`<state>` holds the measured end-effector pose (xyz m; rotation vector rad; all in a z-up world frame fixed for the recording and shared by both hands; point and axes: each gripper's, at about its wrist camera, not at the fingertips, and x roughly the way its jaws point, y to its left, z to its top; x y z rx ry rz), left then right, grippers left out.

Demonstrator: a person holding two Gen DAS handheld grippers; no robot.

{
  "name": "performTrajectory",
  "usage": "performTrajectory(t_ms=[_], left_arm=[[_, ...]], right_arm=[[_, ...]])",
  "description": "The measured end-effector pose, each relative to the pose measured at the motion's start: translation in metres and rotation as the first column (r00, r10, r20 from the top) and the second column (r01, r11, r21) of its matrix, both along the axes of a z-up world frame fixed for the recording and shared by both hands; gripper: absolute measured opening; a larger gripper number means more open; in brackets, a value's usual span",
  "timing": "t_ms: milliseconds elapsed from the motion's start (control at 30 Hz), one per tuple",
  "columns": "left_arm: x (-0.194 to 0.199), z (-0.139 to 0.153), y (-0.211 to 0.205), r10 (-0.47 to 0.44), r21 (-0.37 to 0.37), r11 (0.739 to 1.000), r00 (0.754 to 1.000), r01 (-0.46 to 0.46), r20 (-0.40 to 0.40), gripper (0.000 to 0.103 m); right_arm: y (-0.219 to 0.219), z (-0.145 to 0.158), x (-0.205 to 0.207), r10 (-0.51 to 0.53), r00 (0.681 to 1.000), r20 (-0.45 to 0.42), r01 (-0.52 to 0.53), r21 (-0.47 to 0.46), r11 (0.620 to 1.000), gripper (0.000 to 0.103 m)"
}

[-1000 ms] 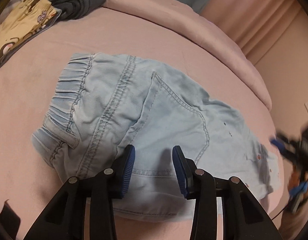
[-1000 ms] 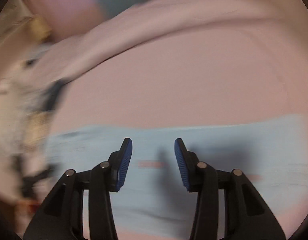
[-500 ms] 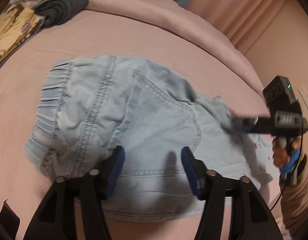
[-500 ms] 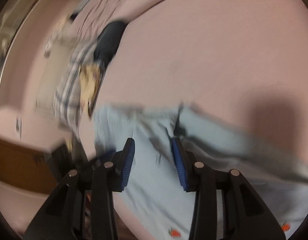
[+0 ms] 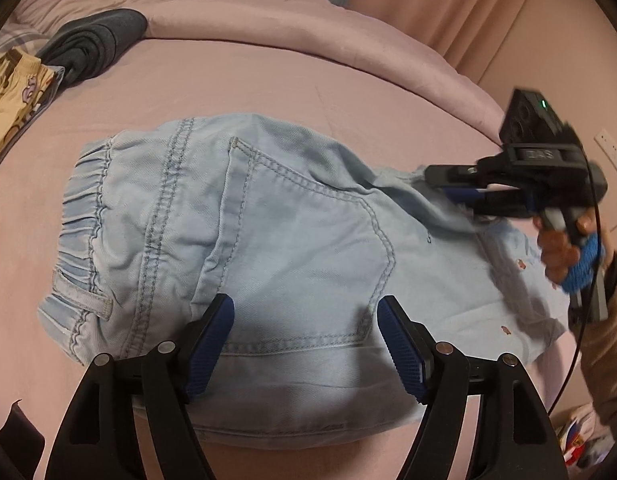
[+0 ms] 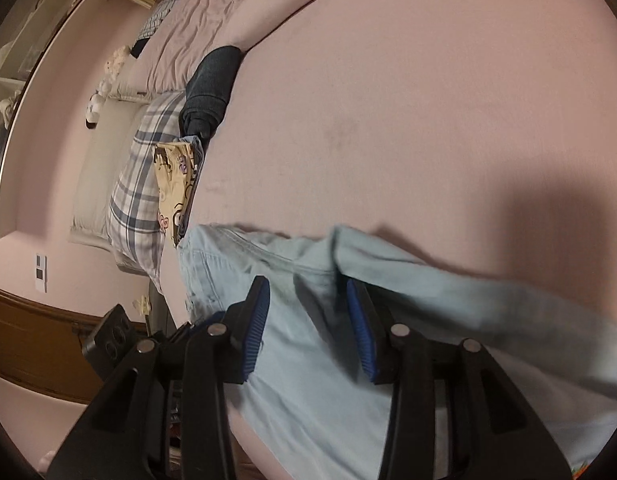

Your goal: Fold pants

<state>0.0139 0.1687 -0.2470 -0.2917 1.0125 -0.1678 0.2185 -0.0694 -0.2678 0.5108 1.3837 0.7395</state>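
Observation:
Light blue denim pants (image 5: 268, 240) lie folded on the pink bed, elastic waistband at the left, back pocket up. My left gripper (image 5: 304, 336) is open wide and empty, just above the pants' near edge below the pocket. My right gripper (image 5: 448, 190) shows in the left wrist view at the pants' far right, fingers pointing left over a raised fold of cloth. In the right wrist view the pants (image 6: 308, 360) lie under the right gripper (image 6: 306, 320), whose jaws stand open astride a raised ridge of denim.
A dark grey folded garment (image 5: 92, 44) and a yellow patterned cloth (image 5: 12, 96) lie at the bed's far left. A rolled pink duvet (image 5: 308, 36) runs along the back. A plaid pillow (image 6: 144, 184) and a wooden board (image 6: 36, 352) are beside the bed.
The left gripper has opened wider and pulled back a little. The right gripper swung in from the right and came down over the pants' far right fold.

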Motion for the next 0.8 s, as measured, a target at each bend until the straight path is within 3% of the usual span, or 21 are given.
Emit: performTrajectory(t_ms=[33,67,167,233,267,400,433,533,633,733,800], left_arm=[[0.000,0.000,0.000,-0.003,0.005,1.000,1.000,0.003,-0.002,0.075],[0.001,0.000,-0.001,-0.006,0.010,1.000,1.000,0.006,-0.004,0.075],[0.002,0.000,-0.007,-0.028,0.042,0.999,1.000,0.028,-0.010,0.075],[0.004,-0.002,-0.010,-0.039,0.064,0.997,0.999,0.040,-0.019,0.074],[0.004,-0.003,-0.012,-0.042,0.075,0.996,0.999,0.043,-0.017,0.075],[0.006,-0.001,-0.014,-0.040,0.080,0.996,0.999,0.042,-0.021,0.075],[0.006,0.002,-0.014,-0.041,0.084,0.996,0.999,0.043,-0.022,0.075],[0.007,0.015,-0.021,-0.057,0.098,0.994,0.998,0.057,-0.003,0.075],[0.010,0.035,-0.029,-0.101,0.058,0.994,0.992,0.097,0.072,0.075],[0.027,0.043,-0.033,-0.119,0.049,0.992,0.987,0.114,0.112,0.075],[0.045,0.043,-0.034,-0.121,0.083,0.990,0.983,0.111,0.135,0.075]], right_arm=[[0.008,0.002,0.003,0.022,1.000,0.008,-0.022,-0.020,1.000,0.016],[0.009,0.006,0.005,0.047,0.999,0.023,-0.046,-0.040,0.998,0.008],[0.007,0.027,0.022,0.118,0.986,0.118,-0.101,-0.138,0.985,0.007],[0.000,0.031,0.043,0.068,0.990,0.121,-0.053,-0.123,0.991,0.007],[-0.002,0.029,0.057,0.042,0.991,0.128,-0.024,-0.141,0.990,0.000],[0.001,0.014,0.086,0.038,0.992,0.117,-0.007,-0.254,0.967,0.002],[0.003,0.013,0.086,0.051,0.991,0.122,-0.017,-0.263,0.965,0.005],[0.003,0.032,0.075,0.039,0.991,0.126,-0.024,-0.121,0.992,0.011],[-0.002,0.044,0.063,0.041,0.992,0.122,-0.027,-0.114,0.993,0.057],[0.001,0.034,0.057,0.073,0.996,0.049,-0.066,-0.119,0.991,0.058],[0.006,0.018,0.055,0.094,0.995,-0.028,-0.097,-0.106,0.990,0.047]])
